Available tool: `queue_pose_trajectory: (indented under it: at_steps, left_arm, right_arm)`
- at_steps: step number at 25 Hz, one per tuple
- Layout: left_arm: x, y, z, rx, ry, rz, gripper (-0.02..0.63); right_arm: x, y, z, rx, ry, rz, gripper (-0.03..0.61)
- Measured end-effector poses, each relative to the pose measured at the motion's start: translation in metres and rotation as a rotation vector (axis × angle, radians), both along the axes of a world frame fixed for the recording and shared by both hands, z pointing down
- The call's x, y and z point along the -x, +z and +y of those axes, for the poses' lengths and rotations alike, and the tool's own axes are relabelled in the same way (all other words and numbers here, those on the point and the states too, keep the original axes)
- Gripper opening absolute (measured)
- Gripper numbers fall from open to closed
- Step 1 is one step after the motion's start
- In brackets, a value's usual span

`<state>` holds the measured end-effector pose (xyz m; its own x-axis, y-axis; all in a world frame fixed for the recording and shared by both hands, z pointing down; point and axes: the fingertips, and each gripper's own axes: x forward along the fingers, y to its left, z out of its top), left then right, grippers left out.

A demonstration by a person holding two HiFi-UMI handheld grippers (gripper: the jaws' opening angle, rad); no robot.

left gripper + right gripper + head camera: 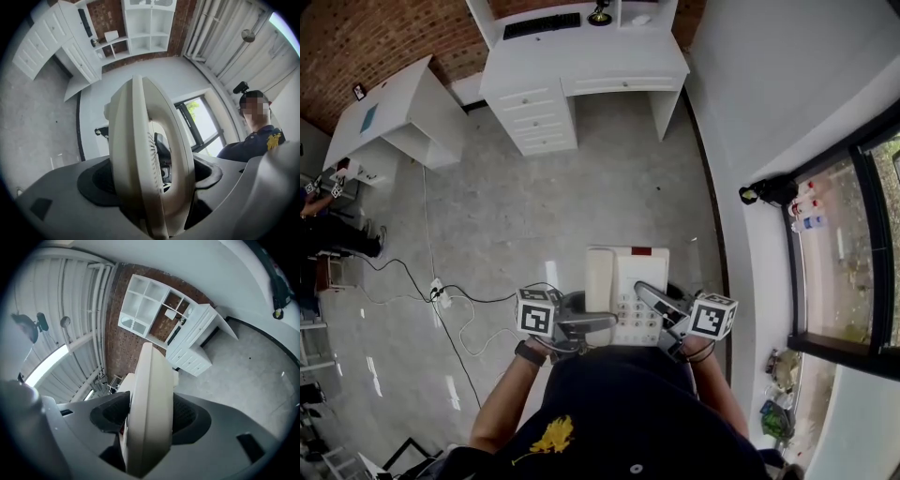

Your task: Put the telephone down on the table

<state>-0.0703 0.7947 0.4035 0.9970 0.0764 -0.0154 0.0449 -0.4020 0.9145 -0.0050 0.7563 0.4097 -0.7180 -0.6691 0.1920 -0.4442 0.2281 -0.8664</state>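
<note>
A cream desk telephone, its handset lying along its left side, hangs in the air above the grey floor, close to my body. My left gripper is shut on the telephone's left edge, which fills the left gripper view as a rounded cream rim between the dark pads. My right gripper grips the right edge; in the right gripper view the cream edge sits tight between both pads. A white desk stands far ahead across the floor.
A second white table stands at the far left. Cables and a power strip lie on the floor to my left. A window wall runs along the right. A keyboard lies on the desk. A person is at the left edge.
</note>
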Motion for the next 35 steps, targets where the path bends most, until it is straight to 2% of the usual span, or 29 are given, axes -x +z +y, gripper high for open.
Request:
queue_pose_trajectory:
  at_steps: [12,22,27,35]
  left_arm:
    - [-0.071,0.002,-0.036,-0.032,-0.115,-0.038,0.445]
    - [-0.087,0.004,-0.063,-0.069,-0.16,-0.064,0.446]
    - [-0.088,0.004,-0.12,-0.088,-0.153,-0.061,0.446]
    - [-0.088,-0.012,-0.236,-0.083,-0.136,0.02,0.445]
  right_arm:
    - [-0.071,0.013,-0.035,0.003,-0.009,-0.08,0.255]
    - [-0.084,0.019,-0.064,0.018,-0.022,-0.096,0.264]
    - [-0.085,0.018,-0.124,0.003,-0.022,-0.041,0.27]
    - [-0.085,-0.002,-0.235,0.032,0.02,-0.006,0.273]
